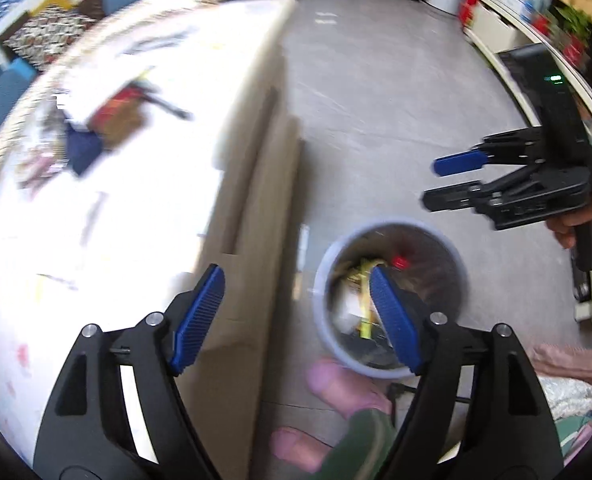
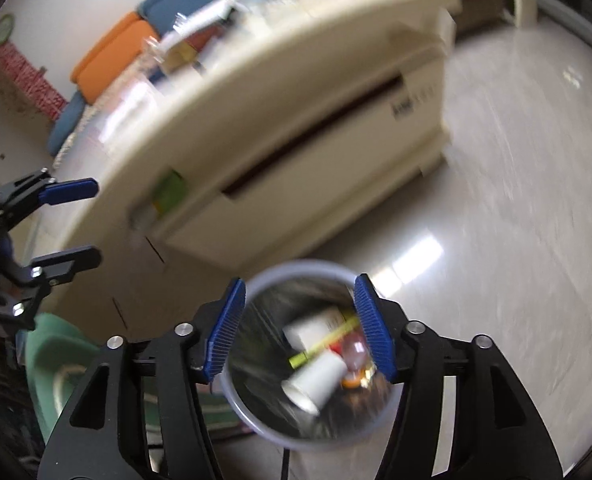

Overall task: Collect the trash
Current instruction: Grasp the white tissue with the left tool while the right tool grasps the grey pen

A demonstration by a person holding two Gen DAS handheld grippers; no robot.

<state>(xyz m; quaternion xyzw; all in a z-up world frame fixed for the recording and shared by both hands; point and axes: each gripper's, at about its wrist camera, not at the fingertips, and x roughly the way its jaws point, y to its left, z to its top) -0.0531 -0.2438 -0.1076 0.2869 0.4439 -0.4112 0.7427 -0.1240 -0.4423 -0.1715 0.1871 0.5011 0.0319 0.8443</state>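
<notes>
Trash bin (image 2: 256,420), round, grey-rimmed, holding cups

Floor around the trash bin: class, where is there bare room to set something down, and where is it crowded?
Free: the grey floor right of the trash bin, past the cream table's end. Crowded: the tabletop's far part with blurred clutter, and the bin's inside, holding a white cup and other litter.
</notes>
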